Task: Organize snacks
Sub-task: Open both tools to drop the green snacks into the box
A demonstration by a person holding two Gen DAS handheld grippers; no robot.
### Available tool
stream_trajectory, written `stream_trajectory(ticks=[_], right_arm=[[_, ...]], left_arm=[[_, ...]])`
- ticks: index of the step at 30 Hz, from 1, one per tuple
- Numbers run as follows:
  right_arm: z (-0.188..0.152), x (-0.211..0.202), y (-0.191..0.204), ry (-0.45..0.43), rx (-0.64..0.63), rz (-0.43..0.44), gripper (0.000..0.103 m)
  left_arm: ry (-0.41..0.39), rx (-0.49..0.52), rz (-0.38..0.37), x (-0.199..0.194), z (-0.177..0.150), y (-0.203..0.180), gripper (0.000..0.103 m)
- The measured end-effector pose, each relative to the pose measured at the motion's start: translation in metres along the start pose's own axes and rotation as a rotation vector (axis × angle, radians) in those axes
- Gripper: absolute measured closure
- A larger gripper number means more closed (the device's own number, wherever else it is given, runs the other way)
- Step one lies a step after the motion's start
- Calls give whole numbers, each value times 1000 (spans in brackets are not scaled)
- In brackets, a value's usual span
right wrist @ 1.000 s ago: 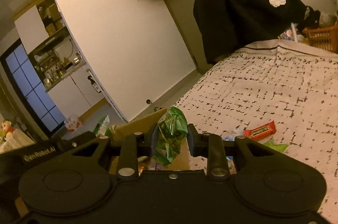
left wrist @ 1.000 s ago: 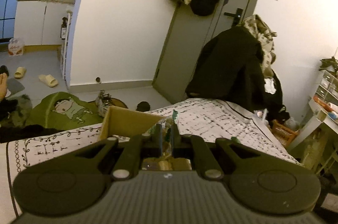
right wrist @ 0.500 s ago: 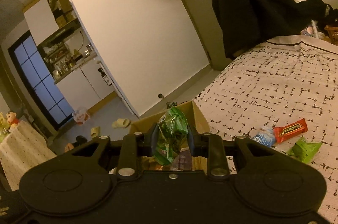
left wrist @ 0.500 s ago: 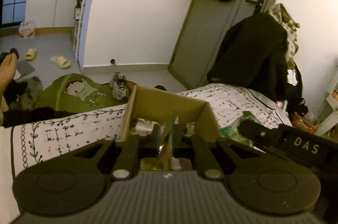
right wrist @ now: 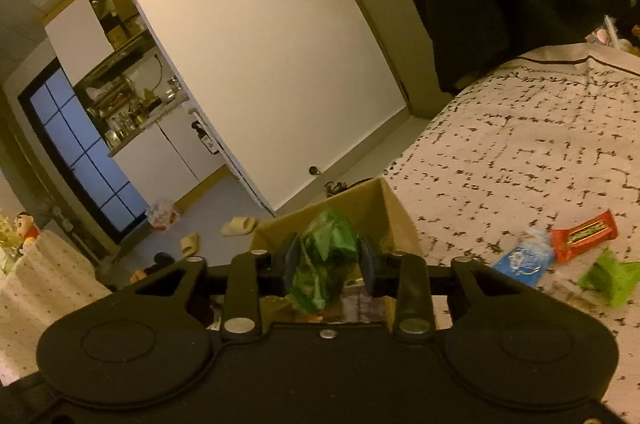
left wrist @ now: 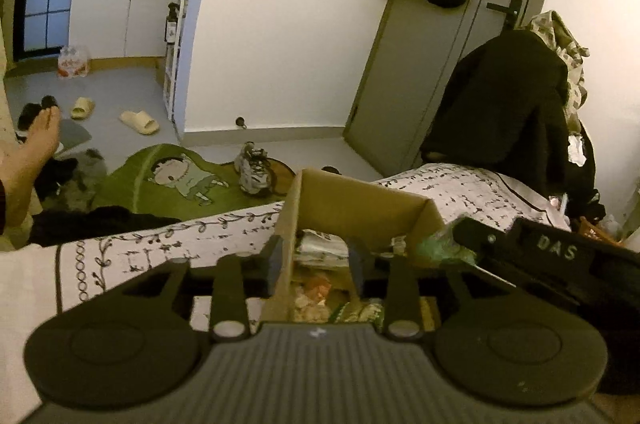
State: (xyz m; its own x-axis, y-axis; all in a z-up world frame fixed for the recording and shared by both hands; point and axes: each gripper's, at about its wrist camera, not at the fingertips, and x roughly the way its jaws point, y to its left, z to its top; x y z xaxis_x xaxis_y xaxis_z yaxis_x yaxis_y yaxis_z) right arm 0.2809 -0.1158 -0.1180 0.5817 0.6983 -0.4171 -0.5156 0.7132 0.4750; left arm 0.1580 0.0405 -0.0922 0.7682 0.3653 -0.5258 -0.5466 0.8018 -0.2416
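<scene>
A cardboard box with several snack packets inside stands on the patterned bed. My left gripper is open and empty, its fingers either side of the box's left wall. My right gripper is over the box with its fingers spread wide; a green snack bag hangs between them, and I cannot tell whether it is still held. The right gripper and its green bag also show at the right of the left wrist view. A red bar, a blue packet and a green packet lie on the bed.
The bed cover stretches right of the box. A chair piled with dark clothes stands behind the bed by the door. A green rug, shoes and slippers lie on the floor. A bare foot is at far left.
My left gripper has opened and let go of the thin packet it held over the box. My right gripper moved over the box and its fingers have spread around the green bag.
</scene>
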Motion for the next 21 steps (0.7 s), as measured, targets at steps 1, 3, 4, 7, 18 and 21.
stream_trajectory(ticks=[1,3,4,7,18,21], right_arm=[[-2,-1,-1,-5,-8,-8,48],[-5,-4,-3,-4,-23,-54,46],[-4,-6,-5,0,-12,-62,46],[2,-17,-8,-18,2,-82,36],[8,-48,-17,-37,-29,-142,6],[10,-55,-23,-43,-10,-160,6]], left_arm=[[-3,4,9,-1,0,0,58],[-13,9,39,-3,1,0,37],[-20,6,56,-4,2,0,32],[-35,-13,69,-6,5,0,17],[3,-3,-10,-12,18,-10,3],[12,-10,-35,-15,21,-13,1]])
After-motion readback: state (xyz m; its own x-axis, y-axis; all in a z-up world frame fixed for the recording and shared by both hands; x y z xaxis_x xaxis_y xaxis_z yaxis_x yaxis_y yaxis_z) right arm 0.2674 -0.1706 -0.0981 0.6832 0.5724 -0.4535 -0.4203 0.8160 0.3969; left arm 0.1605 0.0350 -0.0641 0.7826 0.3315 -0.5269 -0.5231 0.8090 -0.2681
